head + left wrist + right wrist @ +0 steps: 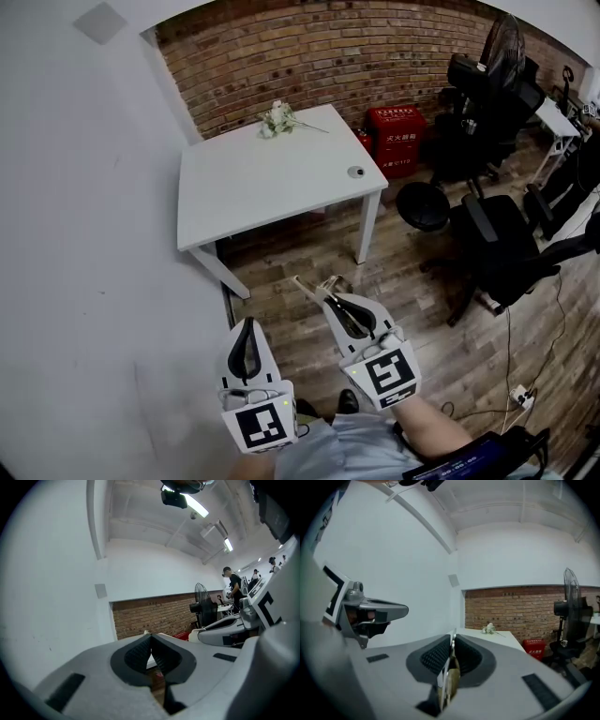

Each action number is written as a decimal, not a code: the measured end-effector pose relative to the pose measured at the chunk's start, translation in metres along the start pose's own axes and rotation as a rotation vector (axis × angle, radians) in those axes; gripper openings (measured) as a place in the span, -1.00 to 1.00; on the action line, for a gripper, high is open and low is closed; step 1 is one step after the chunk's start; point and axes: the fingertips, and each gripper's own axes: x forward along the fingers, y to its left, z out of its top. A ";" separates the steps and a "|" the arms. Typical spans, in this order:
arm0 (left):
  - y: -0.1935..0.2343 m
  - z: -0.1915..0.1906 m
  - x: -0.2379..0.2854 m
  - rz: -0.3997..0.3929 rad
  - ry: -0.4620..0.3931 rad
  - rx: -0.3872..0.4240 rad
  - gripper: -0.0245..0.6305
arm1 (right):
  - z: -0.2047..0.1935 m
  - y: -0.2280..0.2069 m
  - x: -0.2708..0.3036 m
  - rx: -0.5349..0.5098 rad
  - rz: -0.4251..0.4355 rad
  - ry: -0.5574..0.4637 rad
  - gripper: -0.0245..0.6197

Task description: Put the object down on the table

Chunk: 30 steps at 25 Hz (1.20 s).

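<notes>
Between fingers (pixel 434 656) of the right gripper (pixel 452 638), a thin pale object (pixel 453 679), pinched

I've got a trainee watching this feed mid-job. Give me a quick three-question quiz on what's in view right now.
1. True or false: the right tongs are shut on a thin pale object.
2. Which lies on the white table? A) white flowers B) a laptop C) a mug
3. Fill in: the left tongs are shut and ____.

Key: 1 true; 2 A; 3 empty.
</notes>
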 end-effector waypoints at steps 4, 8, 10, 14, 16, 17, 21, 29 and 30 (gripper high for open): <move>-0.008 -0.011 0.004 0.001 0.030 -0.005 -0.90 | -0.011 -0.011 0.001 0.010 -0.002 0.019 -0.81; -0.002 -0.016 0.014 0.014 0.048 -0.008 -0.90 | -0.015 -0.017 0.013 0.015 0.002 0.033 -0.81; 0.005 -0.019 0.023 0.021 0.054 -0.012 -0.90 | -0.019 -0.022 0.024 -0.005 0.000 0.040 -0.81; 0.024 -0.034 0.048 0.036 0.077 -0.039 -0.90 | -0.022 -0.025 0.055 -0.001 0.010 0.051 -0.81; 0.036 -0.042 0.065 0.037 0.087 -0.050 -0.90 | -0.026 -0.029 0.076 -0.009 0.009 0.059 -0.81; 0.042 -0.046 0.075 0.036 0.093 -0.055 -0.90 | -0.029 -0.031 0.088 -0.010 0.010 0.068 -0.81; 0.070 -0.064 0.118 0.024 0.117 -0.060 -0.90 | -0.034 -0.035 0.140 -0.001 0.019 0.094 -0.81; 0.123 -0.068 0.205 -0.001 0.100 -0.058 -0.90 | -0.019 -0.057 0.235 -0.003 -0.011 0.082 -0.81; 0.129 -0.066 0.214 0.000 0.092 -0.058 -0.90 | -0.015 -0.060 0.244 -0.007 -0.014 0.078 -0.81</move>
